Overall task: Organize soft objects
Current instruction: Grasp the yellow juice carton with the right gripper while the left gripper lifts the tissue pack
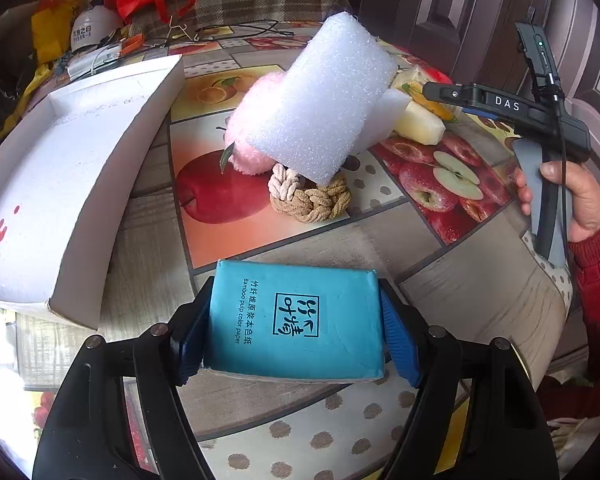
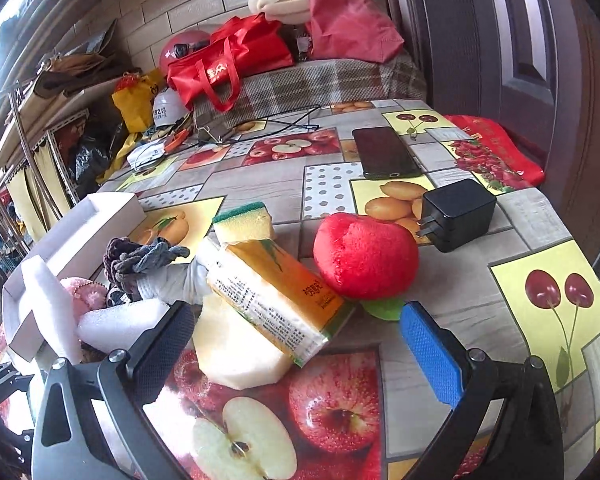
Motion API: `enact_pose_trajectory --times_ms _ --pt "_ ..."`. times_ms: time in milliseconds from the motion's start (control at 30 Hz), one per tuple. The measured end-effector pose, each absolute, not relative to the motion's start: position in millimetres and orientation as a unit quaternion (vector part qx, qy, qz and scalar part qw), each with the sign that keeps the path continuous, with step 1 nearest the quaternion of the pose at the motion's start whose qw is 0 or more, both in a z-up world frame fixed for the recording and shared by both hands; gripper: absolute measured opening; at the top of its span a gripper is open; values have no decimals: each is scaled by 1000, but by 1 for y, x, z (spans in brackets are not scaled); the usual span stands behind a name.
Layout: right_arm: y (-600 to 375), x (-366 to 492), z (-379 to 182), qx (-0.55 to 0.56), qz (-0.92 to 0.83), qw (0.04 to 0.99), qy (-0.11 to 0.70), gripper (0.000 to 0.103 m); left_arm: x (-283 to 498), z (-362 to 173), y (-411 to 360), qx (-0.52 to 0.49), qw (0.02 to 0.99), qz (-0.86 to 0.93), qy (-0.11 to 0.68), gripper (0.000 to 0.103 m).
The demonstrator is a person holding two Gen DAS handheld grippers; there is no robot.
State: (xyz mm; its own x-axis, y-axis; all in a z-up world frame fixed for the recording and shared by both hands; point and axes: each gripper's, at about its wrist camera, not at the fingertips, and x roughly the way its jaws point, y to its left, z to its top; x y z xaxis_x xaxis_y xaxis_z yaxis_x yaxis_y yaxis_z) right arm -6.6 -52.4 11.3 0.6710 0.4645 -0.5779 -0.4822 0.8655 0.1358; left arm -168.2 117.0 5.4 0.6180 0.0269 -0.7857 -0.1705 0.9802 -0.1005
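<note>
In the left wrist view, a blue tissue pack (image 1: 296, 322) is pinched by the left gripper (image 1: 296, 336) above the table (image 1: 440, 264). The box (image 1: 60, 176) lies left of the pack, its near wall beside bare table. Foam (image 1: 320, 100) is seen beyond.

In the right wrist view, the right gripper (image 2: 296, 344) is spread wide around a yellow pack (image 2: 276, 296); the plush apple (image 2: 364, 256) sits just right of that pack.

Both views are bright with soft daylight. It blows out to white at the left view's lower left and the right view's upper left. The glossy tabletop (image 2: 440, 312) shows mild sheen. Shadows stay faint. Fisheye bending curves the edges, corners go black.
</note>
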Motion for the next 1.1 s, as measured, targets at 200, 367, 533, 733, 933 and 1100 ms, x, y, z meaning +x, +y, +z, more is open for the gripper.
enact_pose_trajectory --times_ms 200,367,533,733,933,1100 --pt "-30 1 10 -83 249 914 309 70 -168 6 114 -74 897 53 434 75" --pt "-41 6 10 -52 266 910 314 24 -170 17 115 -78 907 46 410 74" --pt "-67 -23 29 0 286 932 222 24 -186 61 126 -80 948 73 298 74" --pt "-81 -68 43 40 314 939 134 24 -211 78 140 -42 966 205 149 74" --pt "-70 -94 52 57 333 937 87 24 -221 71 160 -63 958 249 129 74" --pt "-51 -101 51 42 348 933 85 24 -227 70 161 -67 955 263 122 74"
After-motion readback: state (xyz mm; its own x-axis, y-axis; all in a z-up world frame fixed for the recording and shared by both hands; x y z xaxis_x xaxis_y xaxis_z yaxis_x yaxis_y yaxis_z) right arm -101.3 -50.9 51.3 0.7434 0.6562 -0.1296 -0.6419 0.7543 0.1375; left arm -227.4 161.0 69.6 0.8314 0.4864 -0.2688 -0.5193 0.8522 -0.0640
